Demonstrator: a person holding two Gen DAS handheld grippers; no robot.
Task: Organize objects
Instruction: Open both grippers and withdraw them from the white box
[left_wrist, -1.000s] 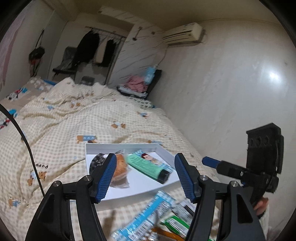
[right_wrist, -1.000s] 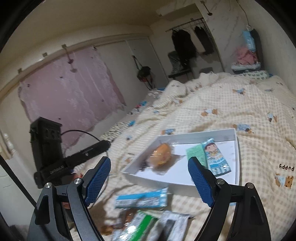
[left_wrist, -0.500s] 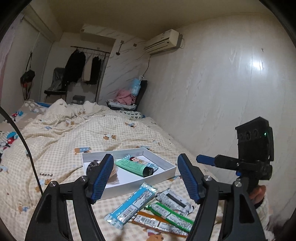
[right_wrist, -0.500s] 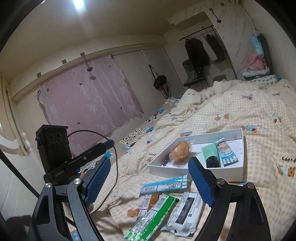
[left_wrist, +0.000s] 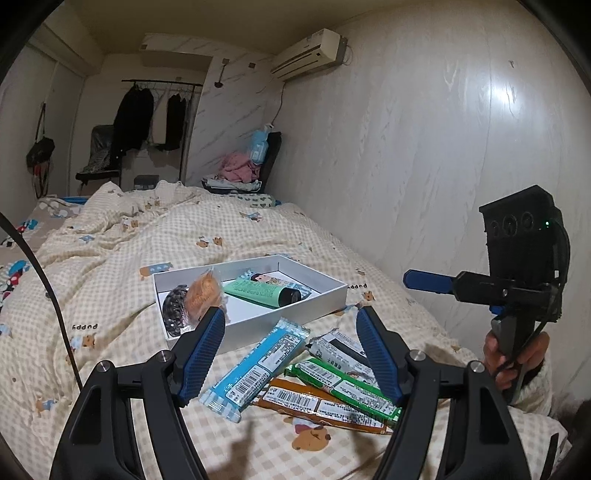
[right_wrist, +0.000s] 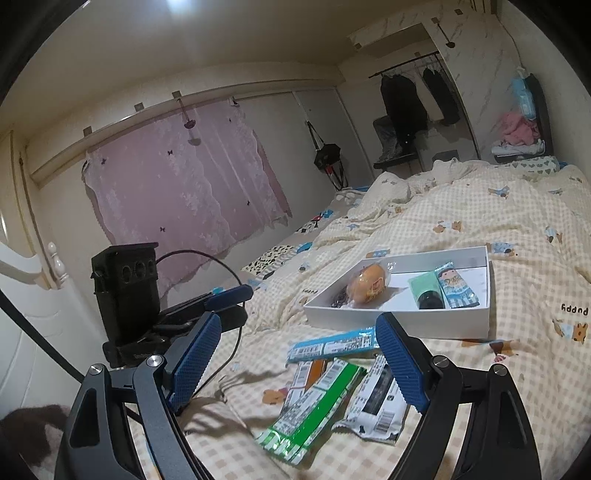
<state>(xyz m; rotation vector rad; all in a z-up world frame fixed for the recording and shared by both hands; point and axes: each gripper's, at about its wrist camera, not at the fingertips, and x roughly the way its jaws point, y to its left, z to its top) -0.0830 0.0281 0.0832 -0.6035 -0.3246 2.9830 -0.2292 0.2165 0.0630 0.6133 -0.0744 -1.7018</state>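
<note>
A white box (left_wrist: 258, 326) lies on the checked bedspread. It holds an orange wrapped bun (left_wrist: 203, 295), a black hair clip (left_wrist: 170, 310), a green tube (left_wrist: 258, 291) and a small cartoon packet (left_wrist: 275, 278). In front of it lie loose snack bars: blue (left_wrist: 258, 369), green (left_wrist: 343, 387), brown (left_wrist: 317, 404) and white-black (left_wrist: 336, 349). My left gripper (left_wrist: 290, 314) hovers open above the bars with nothing between its pads. My right gripper (right_wrist: 298, 318) also stands open and empty, over the blue bar (right_wrist: 332, 347), green bar (right_wrist: 314, 406) and white bar (right_wrist: 376, 402), short of the box (right_wrist: 399, 325).
A white wall runs along the bed's right side in the left wrist view. A black cable (left_wrist: 55, 302) trails over the bedspread at the left. A hand (left_wrist: 517, 354) holds the right gripper's handle. A chair with clothes (left_wrist: 243, 170) and a clothes rack stand at the far end.
Both grippers have drawn back from the white box, which now looks smaller and farther. The loose snack bars have come fully into view beneath them. The left jaws stand slightly wider.
</note>
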